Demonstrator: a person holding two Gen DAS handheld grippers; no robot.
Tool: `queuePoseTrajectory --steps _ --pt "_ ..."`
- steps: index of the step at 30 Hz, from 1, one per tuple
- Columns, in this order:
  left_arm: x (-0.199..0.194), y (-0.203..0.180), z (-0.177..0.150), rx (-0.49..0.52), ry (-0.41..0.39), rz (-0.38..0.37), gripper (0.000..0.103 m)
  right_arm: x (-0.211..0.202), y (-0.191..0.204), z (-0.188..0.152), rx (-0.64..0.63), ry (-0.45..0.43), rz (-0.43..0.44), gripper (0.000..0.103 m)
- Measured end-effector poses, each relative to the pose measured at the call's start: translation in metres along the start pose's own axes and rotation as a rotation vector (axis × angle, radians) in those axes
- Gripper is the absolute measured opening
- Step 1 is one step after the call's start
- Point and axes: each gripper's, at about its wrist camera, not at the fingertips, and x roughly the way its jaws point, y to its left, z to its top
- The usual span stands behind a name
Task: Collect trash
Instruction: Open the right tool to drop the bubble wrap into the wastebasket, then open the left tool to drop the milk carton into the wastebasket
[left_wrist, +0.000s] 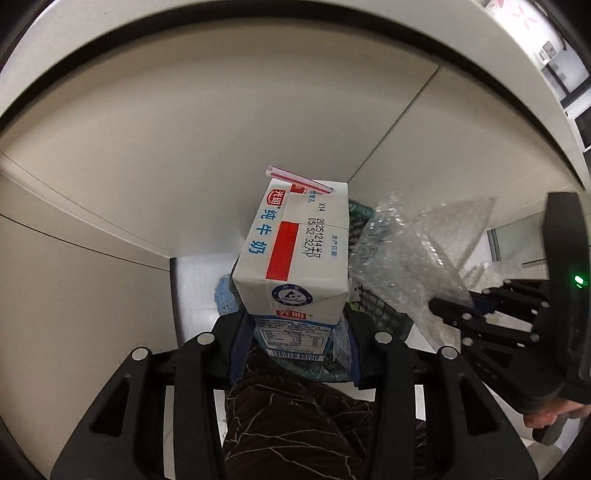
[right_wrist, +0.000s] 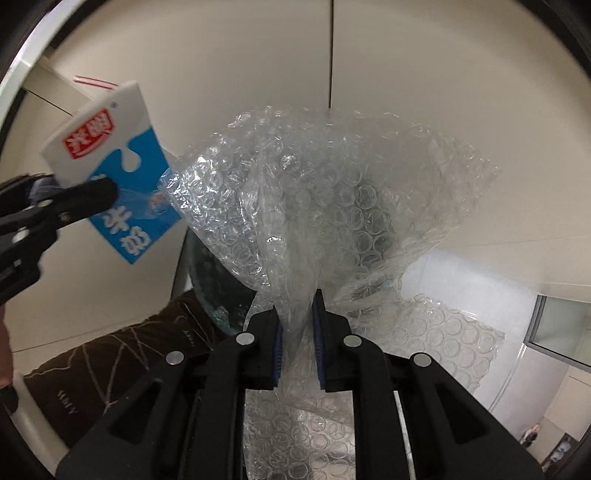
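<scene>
A white and blue milk carton (left_wrist: 295, 254) with a pink straw (left_wrist: 295, 179) sits upright between the blue pads of my left gripper (left_wrist: 295, 332), which is shut on its lower end. To its right my right gripper (left_wrist: 454, 314) carries a crumpled sheet of clear bubble wrap (left_wrist: 413, 251). In the right wrist view the bubble wrap (right_wrist: 332, 192) fans out above my right gripper (right_wrist: 297, 306), whose blue pads pinch its gathered end. The carton (right_wrist: 122, 173) and my left gripper (right_wrist: 74, 199) show at the left. Both point down at a dark bin (right_wrist: 210, 280), mostly hidden behind the trash.
Pale cabinet panels (left_wrist: 184, 129) surround the bin on the far and left sides. A second bubble wrap sheet (right_wrist: 443, 350) lies on the light floor to the right. A leg in dark brown patterned fabric (left_wrist: 295, 424) stands close below the grippers.
</scene>
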Motion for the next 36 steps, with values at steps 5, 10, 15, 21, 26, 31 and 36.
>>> queuePoseTrajectory --steps 5,10,15,21,26,31,36 --pt "0.005 -0.002 0.008 0.002 0.022 0.003 0.041 0.010 -0.002 0.013 -0.009 0.045 0.001 0.021" --pt "0.005 -0.002 0.020 0.000 0.045 0.005 0.041 0.012 -0.003 0.012 -0.019 0.065 0.006 0.031" --pt "0.005 -0.001 0.028 -0.003 0.061 0.007 0.041 0.010 -0.007 0.014 -0.022 0.070 0.009 0.044" --pt "0.010 -0.003 0.026 0.011 0.070 0.012 0.041 0.007 -0.017 0.026 -0.024 0.069 0.011 0.058" --pt "0.018 -0.005 0.028 0.013 0.080 0.007 0.041 0.005 -0.020 0.026 -0.016 0.058 0.008 0.075" --pt "0.025 -0.016 0.033 0.027 0.087 -0.012 0.041 -0.016 -0.040 0.019 0.044 -0.022 -0.014 0.094" --pt "0.041 -0.031 0.032 0.057 0.090 -0.027 0.041 -0.030 -0.054 0.006 0.143 -0.109 -0.022 0.095"
